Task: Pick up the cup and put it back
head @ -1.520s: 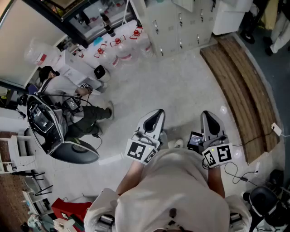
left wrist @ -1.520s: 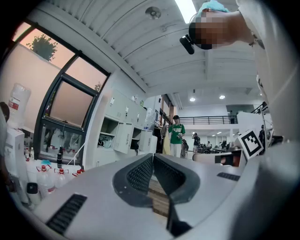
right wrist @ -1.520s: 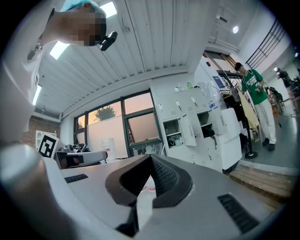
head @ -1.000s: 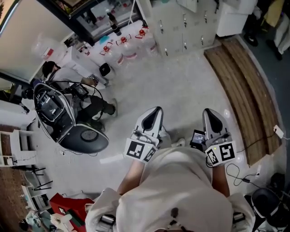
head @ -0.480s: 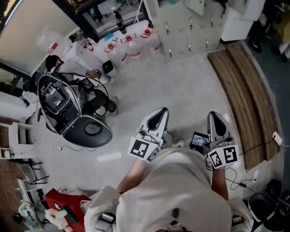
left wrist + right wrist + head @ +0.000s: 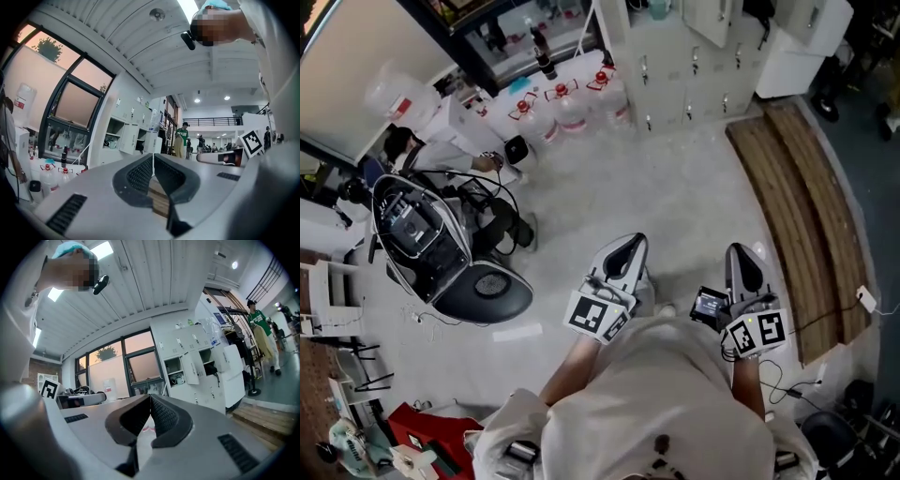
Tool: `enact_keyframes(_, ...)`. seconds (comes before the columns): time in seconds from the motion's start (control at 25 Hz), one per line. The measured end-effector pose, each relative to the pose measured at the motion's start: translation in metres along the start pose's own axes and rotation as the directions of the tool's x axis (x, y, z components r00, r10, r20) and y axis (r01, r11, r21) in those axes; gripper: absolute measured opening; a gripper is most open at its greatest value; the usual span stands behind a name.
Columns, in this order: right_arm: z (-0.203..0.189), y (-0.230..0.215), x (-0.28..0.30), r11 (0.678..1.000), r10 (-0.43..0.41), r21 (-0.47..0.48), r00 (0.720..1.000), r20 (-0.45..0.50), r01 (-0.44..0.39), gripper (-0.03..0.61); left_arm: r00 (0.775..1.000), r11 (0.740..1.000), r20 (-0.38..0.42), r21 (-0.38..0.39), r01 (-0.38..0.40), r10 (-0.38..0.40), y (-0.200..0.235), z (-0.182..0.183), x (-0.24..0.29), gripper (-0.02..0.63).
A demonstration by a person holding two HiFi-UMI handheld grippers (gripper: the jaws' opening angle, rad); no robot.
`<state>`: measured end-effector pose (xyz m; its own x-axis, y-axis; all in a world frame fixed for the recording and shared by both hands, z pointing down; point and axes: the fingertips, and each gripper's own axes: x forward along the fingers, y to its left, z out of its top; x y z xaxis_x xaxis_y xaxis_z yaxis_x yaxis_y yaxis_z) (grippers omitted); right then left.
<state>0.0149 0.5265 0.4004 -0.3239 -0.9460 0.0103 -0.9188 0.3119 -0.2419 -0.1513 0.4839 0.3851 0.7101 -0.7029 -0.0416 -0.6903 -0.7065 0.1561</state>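
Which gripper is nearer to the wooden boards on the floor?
Right. In the head view the right gripper is held close to the inner edge of the wooden boards; the left gripper sits beyond it, farther from them.

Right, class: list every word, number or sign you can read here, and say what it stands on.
No words or numbers can be read.
Left tool: black-and-white square marker, a pattern, not text.
Right tool: the same kind of marker.
Water jugs: red labels, too small to read.
Locker doors: any labels too small to read.
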Motion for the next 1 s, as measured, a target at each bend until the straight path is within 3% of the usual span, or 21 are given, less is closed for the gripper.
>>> enact_keyframes(0.4, 0.013, -0.023, 0.108, 1.000, -0.008, -0.029, 0.999, -0.034, 0.007, 0.026, 1.000, 0.999, 0.013, -0.040, -0.006, 0.007, 0.084, 0.005, 0.073, 0.017)
enact_keyframes(0.76, 0.016, -0.025, 0.200, 1.000, 0.000, -0.018, 1.000, -0.016, 0.000, 0.026, 1.000, 1.000, 0.020, -0.016, 0.008, -0.007, 0.160, 0.019, 0.116, 0.017)
enact_keyframes(1.0, 0.013, -0.033, 0.228, 1.000, -0.006, -0.004, 1.000, -0.029, 0.006, 0.026, 1.000, 1.000, -0.001, -0.023, 0.019, -0.019, 0.179, 0.018, 0.139, 0.017)
